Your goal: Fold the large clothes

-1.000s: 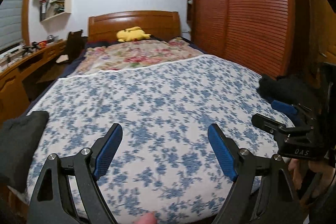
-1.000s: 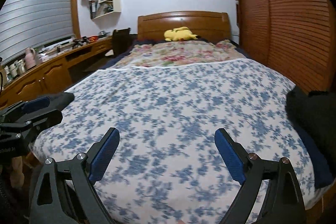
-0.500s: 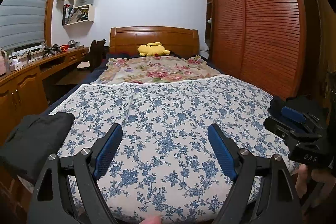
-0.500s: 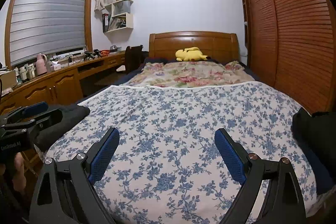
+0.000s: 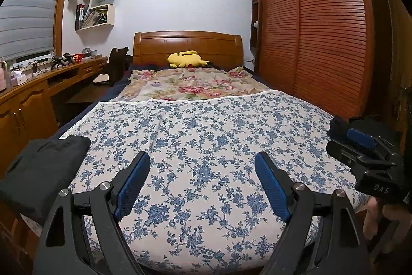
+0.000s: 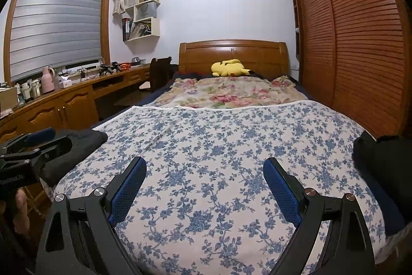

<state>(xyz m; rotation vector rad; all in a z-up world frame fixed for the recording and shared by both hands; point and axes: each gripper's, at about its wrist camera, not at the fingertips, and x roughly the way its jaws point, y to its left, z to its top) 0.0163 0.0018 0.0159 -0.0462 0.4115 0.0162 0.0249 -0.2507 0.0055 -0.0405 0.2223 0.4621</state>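
Left wrist view: left gripper point(image 5: 203, 177) jaws wide apart, empty, angled slightly down over blue-floral sheet point(image 5: 206, 146). Right gripper point(image 6: 206, 182) same, spread, nothing held. Dark soft folded garment point(image 5: 43, 169) at bed's left edge; another dark bundle point(image 6: 378, 166) right edge.

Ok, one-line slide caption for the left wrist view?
Open left gripper above the blue-floral bedspread, dark garment at left, right gripper alongside.

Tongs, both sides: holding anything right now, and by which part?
Nothing held. Left tongs and right tongs are both open above the floral bedspread, touching no clothes.
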